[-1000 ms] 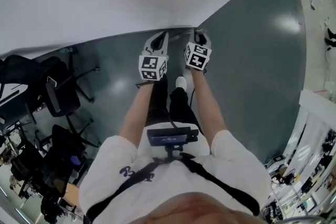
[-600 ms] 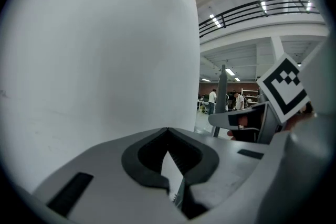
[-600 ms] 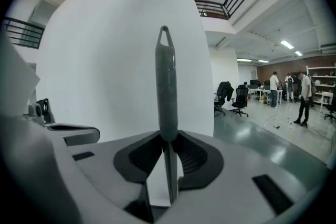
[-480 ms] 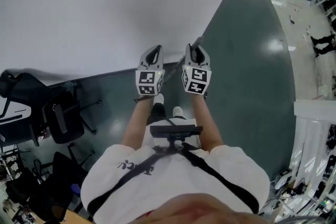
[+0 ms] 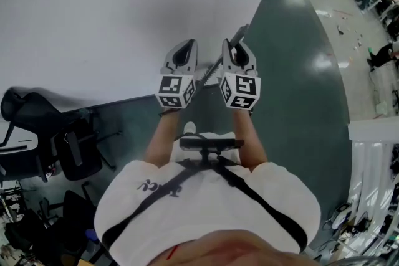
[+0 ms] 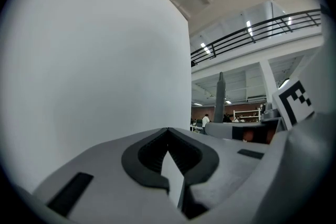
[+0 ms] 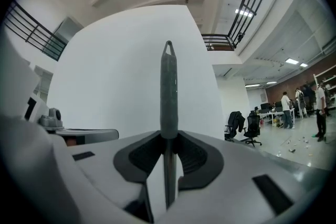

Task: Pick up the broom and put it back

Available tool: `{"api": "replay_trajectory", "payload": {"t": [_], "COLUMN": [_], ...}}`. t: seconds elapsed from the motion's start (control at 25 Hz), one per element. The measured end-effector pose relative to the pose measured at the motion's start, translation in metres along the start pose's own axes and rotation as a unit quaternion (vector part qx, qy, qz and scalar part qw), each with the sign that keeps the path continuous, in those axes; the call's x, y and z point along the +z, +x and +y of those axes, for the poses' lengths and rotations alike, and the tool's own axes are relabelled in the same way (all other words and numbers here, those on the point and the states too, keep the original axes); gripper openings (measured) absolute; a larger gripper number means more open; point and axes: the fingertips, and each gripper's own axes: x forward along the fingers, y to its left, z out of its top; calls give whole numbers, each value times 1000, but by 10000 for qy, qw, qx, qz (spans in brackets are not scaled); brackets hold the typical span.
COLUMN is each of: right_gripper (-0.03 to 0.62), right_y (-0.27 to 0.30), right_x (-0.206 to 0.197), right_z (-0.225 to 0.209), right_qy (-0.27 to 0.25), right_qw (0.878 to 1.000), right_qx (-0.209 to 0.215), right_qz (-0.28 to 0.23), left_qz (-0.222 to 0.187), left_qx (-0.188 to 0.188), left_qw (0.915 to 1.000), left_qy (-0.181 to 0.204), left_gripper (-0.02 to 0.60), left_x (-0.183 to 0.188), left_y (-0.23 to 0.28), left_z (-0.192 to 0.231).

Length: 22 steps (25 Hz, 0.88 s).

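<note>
The broom's grey handle [image 7: 168,92] stands upright between the jaws of my right gripper [image 7: 169,136], which is shut on it. The handle's pointed tip with its hanging loop rises above the jaws against the white wall. In the head view the handle [image 5: 212,70] slants between the two grippers, and the brush end is hidden. My right gripper [image 5: 234,50] and left gripper [image 5: 182,54] are raised side by side in front of the wall. In the left gripper view my left gripper [image 6: 168,131] has its jaw tips together and holds nothing, with the handle tip [image 6: 220,94] to its right.
A white wall [image 5: 124,9] fills the space ahead. Dark green floor [image 5: 299,71] runs to the right. Black office chairs [image 5: 68,140] stand at the left and more chairs [image 7: 252,126] at the right. People [image 7: 317,107] stand far off. A white railing [image 5: 374,152] is at the right.
Both grippers have risen from near the floor to in front of the wall, taking the broom handle up with the right one. The jaws look the same.
</note>
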Motion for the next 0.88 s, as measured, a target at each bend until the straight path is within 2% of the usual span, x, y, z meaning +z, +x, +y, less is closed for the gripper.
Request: {"api": "replay_trajectory", "payload": {"t": [0.24,0.52,0.68,0.88], "right_gripper": [95,95,95,95], "right_y": [4,-14,-47,-92], "right_x": [8,24,35,42], "right_z": [9,-23,-55,-88], "right_qy": [25,-13,-34,-174], "right_qw": [9997,9958,9868,9731], "right_qx": [-198,-852,-1556,-2232], "right_qz": [-171,-332,-439,-535], "left_qz": [-35,-75,19,102], "left_qx": [-396,-986,-1635,-2400], "left_qw": [9989,9951,9865,9707], "left_qy": [236,76,41,-35], "left_gripper": [11,12,12,12], "left_x": [17,24,23,14], "left_y": [2,29,43,56], "left_z": [5,-23,-59,-116]}}
